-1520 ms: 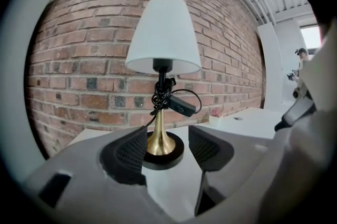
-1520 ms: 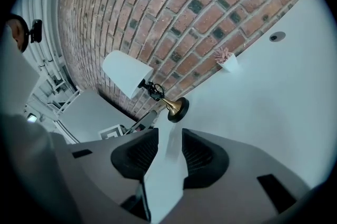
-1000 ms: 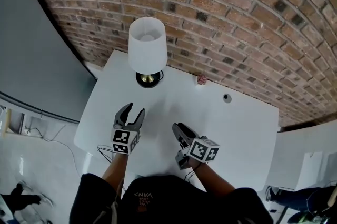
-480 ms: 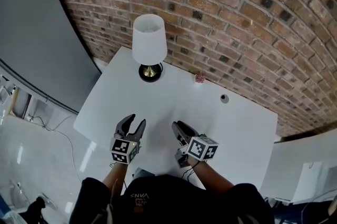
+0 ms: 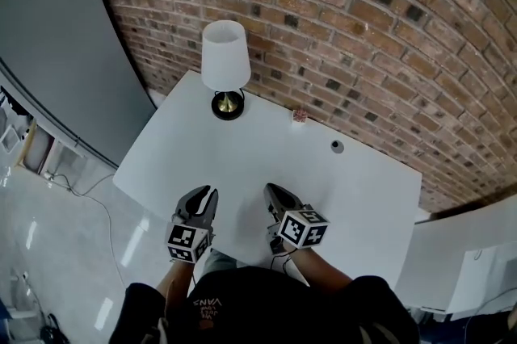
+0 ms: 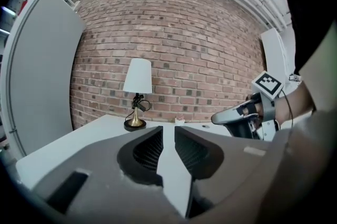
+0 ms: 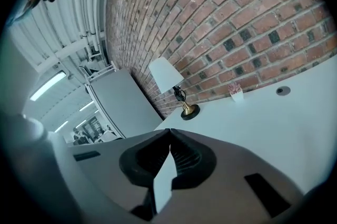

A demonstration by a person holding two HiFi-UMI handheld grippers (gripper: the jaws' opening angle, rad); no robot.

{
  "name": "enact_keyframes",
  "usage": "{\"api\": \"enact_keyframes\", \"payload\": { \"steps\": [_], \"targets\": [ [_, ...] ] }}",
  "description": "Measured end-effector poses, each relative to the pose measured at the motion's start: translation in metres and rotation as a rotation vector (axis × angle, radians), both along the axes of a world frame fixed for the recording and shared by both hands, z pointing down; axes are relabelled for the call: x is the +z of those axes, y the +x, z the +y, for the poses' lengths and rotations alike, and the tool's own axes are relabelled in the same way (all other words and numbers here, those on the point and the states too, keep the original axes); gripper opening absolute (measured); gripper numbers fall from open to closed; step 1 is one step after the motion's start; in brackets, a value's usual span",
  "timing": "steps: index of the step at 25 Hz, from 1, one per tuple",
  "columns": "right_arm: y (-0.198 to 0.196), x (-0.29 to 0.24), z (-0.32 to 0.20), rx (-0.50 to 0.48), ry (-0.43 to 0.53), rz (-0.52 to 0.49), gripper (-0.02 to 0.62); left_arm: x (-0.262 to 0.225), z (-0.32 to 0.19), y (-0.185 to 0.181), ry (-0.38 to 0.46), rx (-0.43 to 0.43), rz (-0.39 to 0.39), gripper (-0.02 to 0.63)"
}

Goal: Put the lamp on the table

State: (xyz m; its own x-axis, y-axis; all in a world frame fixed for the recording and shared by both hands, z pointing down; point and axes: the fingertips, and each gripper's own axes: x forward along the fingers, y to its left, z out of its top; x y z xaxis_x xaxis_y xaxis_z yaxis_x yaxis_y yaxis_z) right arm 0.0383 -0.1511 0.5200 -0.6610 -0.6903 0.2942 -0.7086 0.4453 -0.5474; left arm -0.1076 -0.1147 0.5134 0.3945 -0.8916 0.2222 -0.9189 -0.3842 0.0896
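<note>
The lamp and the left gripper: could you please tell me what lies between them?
Only bare table reaches to the lamp, as the head view shows. The left gripper has just been closing its jaws, nothing between them.

Table [image 5: 355,189]: white, its far edge against the brick wall [image 5: 363,27].
Lamp [image 5: 225,66]: upright on the table's far left corner; white shade, brass stem, black base.
Small pink pot [image 5: 299,115]: on the table's far edge, near its middle.
Cable hole [image 5: 337,146]: in the table top, far side.
Left gripper [image 5: 207,194]: over the table's near edge; jaws have just been closing, a narrow gap left, nothing between.
Right gripper [image 5: 271,190]: over the table's near edge; jaws have just closed together, empty.
Grey panel [image 5: 65,52]: left of the table.
</note>
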Motion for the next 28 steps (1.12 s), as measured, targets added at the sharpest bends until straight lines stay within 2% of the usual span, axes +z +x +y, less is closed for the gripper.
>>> {"api": "enact_keyframes", "payload": {
  "steps": [3, 6, 17, 28],
  "targets": [
    [0.004, -0.008, 0.008, -0.011, 0.052, 0.028, 0.002, -0.009, 0.011, 0.007, 0.022, -0.003, -0.007, 0.045],
    [0.007, -0.016, 0.016, -0.029, 0.104, 0.062, 0.002, -0.014, 0.025, 0.017, 0.000, -0.004, -0.002, 0.011],
    [0.004, -0.022, 0.048, -0.112, 0.205, 0.164, -0.001, -0.029, 0.058, 0.025, 0.025, -0.039, 0.006, 0.009],
    [0.012, -0.021, 0.066, -0.106, 0.235, 0.212, -0.002, -0.025, 0.082, 0.025, 0.003, -0.088, 0.014, 0.009]
  ]
}}
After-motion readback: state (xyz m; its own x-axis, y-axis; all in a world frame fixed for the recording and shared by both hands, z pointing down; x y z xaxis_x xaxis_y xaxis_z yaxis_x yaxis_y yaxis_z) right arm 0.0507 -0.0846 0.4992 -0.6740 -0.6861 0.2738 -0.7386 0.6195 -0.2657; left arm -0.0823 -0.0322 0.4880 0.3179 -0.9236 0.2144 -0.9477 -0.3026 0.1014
